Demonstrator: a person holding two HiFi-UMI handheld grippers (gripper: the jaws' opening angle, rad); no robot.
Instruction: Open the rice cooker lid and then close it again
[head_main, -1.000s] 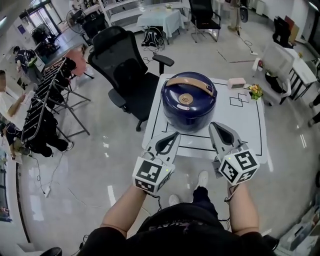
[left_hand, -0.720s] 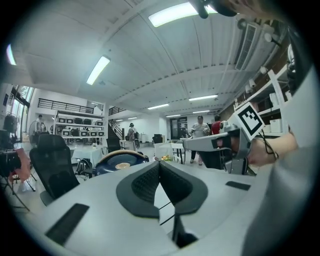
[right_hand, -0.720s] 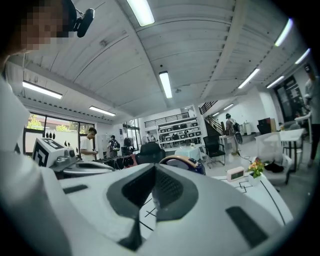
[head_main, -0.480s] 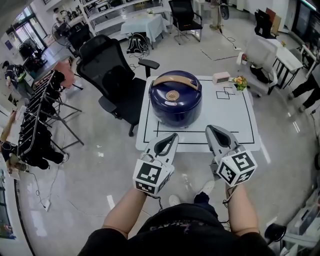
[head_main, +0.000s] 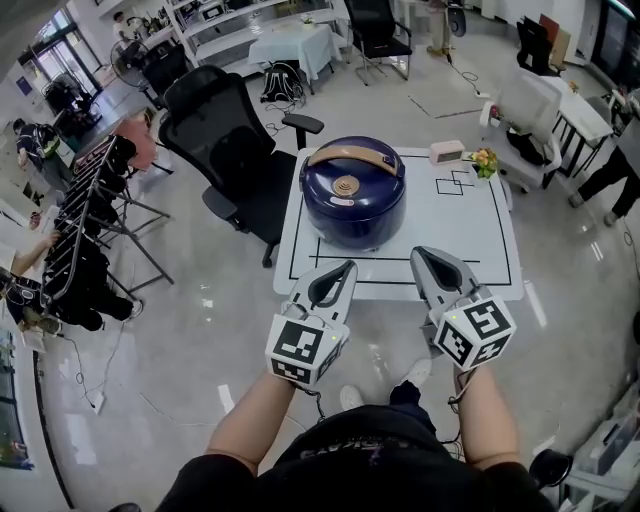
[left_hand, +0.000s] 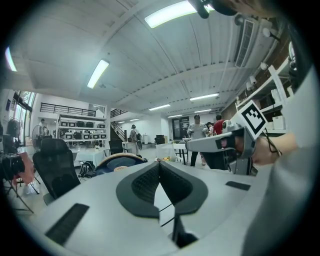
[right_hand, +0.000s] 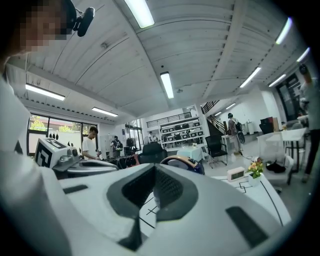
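Note:
A dark blue rice cooker (head_main: 353, 197) with a tan handle across its shut lid stands on the white table (head_main: 470, 230), toward its left side. My left gripper (head_main: 345, 269) is shut and empty, held short of the table's near edge, in front of the cooker. My right gripper (head_main: 421, 256) is shut too, level with it over the near edge. Neither touches the cooker. In the left gripper view the cooker (left_hand: 117, 162) peeks over the shut left gripper (left_hand: 160, 162). In the right gripper view the cooker (right_hand: 181, 162) shows beyond the shut right gripper (right_hand: 154, 170).
A small white clock (head_main: 446, 151) and a little pot of flowers (head_main: 486, 161) sit at the table's far right corner. A black office chair (head_main: 225, 135) stands just left of the table. A clothes rack (head_main: 85, 215) is farther left. People stand in the background.
The view has shifted, and the table and cooker now sit slightly farther from both grippers. Both grippers stay shut side by side.

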